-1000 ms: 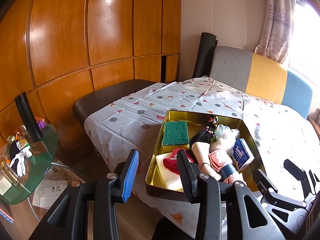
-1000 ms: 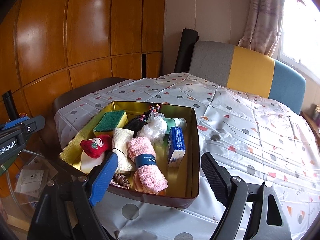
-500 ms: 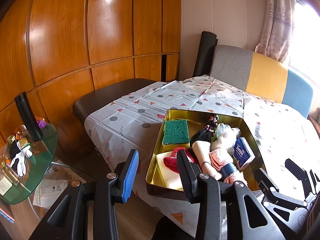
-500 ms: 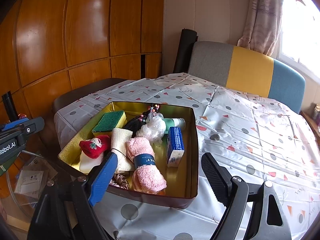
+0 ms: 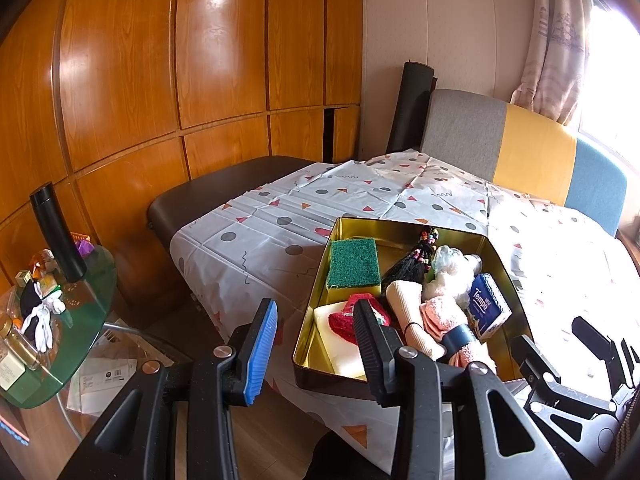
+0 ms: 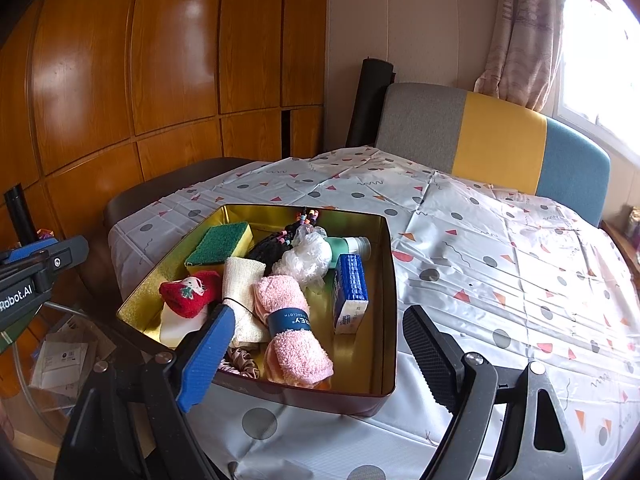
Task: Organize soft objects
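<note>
A gold-lined tin box [image 6: 384, 288] [image 5: 320, 308] sits on the patterned tablecloth. It holds a green and yellow sponge [image 6: 219, 243] [image 5: 353, 264], a red knit piece [image 6: 191, 293] on a white block [image 6: 176, 326], a cream cloth roll [image 6: 244, 292], a banded pink towel roll [image 6: 292, 328], a clear plastic bag [image 6: 306, 258], a blue tissue pack [image 6: 350, 294] [image 5: 488, 306] and black beaded hair [image 6: 276, 242]. My right gripper [image 6: 316, 344] is open, just in front of the box. My left gripper [image 5: 316, 332] is open at the box's left front corner.
The table [image 6: 500, 264] is covered by a white cloth with dots and triangles. A grey, yellow and blue sofa back [image 6: 492, 144] stands behind it. A green glass side table [image 5: 52, 320] with a black flask [image 5: 58, 240] and clutter stands at left. A dark bench [image 5: 216, 196] runs along the wood wall.
Both grippers have drifted slightly back and up from the box. Both stay open and empty. Nothing in the box has moved.
</note>
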The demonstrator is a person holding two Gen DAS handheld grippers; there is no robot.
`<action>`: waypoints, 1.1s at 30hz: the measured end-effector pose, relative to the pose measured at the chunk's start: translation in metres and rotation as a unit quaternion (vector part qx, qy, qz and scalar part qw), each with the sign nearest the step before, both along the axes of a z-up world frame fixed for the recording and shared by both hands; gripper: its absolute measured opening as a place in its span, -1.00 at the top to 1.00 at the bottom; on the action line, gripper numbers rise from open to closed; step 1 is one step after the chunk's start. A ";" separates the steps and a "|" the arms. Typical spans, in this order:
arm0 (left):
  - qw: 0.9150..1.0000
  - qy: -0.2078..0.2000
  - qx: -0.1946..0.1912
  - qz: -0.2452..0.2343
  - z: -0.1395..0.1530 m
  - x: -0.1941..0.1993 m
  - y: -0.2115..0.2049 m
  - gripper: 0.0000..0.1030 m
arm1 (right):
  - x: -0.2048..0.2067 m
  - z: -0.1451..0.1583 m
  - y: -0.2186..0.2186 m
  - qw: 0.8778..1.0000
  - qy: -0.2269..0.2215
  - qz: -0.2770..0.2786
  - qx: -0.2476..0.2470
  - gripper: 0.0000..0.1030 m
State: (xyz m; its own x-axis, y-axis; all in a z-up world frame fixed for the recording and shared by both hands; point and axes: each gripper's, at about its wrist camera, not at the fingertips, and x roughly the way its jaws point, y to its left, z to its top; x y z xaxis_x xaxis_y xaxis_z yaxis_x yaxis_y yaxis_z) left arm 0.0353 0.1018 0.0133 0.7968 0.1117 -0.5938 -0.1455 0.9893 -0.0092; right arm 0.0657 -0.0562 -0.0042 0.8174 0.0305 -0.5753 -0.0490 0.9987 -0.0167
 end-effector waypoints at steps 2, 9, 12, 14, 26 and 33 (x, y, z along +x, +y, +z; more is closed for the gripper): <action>1.000 0.000 0.000 0.000 0.000 0.000 0.000 0.23 | 0.000 0.000 0.000 1.000 0.000 0.000 0.000 -0.68; 1.000 0.002 0.000 0.000 0.000 0.000 0.001 0.23 | 0.000 0.002 0.000 1.000 -0.002 -0.002 0.001 -0.69; 1.000 0.003 0.001 0.000 0.000 0.000 0.000 0.23 | 0.000 0.002 0.000 1.000 -0.001 -0.003 0.002 -0.69; 1.000 0.004 0.000 0.000 0.000 0.000 0.000 0.23 | 0.000 0.002 0.000 1.000 0.000 -0.003 0.003 -0.70; 1.000 0.008 0.003 0.001 -0.002 0.001 0.000 0.13 | 0.000 0.001 -0.001 1.000 -0.002 -0.005 0.005 -0.70; 1.000 0.006 0.004 0.006 -0.002 0.000 0.000 0.02 | 0.000 -0.001 -0.002 1.000 -0.001 -0.005 0.008 -0.70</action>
State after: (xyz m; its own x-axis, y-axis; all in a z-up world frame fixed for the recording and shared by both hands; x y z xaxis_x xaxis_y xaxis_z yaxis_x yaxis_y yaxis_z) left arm 0.0355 0.1015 0.0117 0.7878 0.1258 -0.6029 -0.1576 0.9875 0.0001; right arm 0.0660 -0.0580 -0.0048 0.8192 0.0303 -0.5728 -0.0380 0.9993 -0.0015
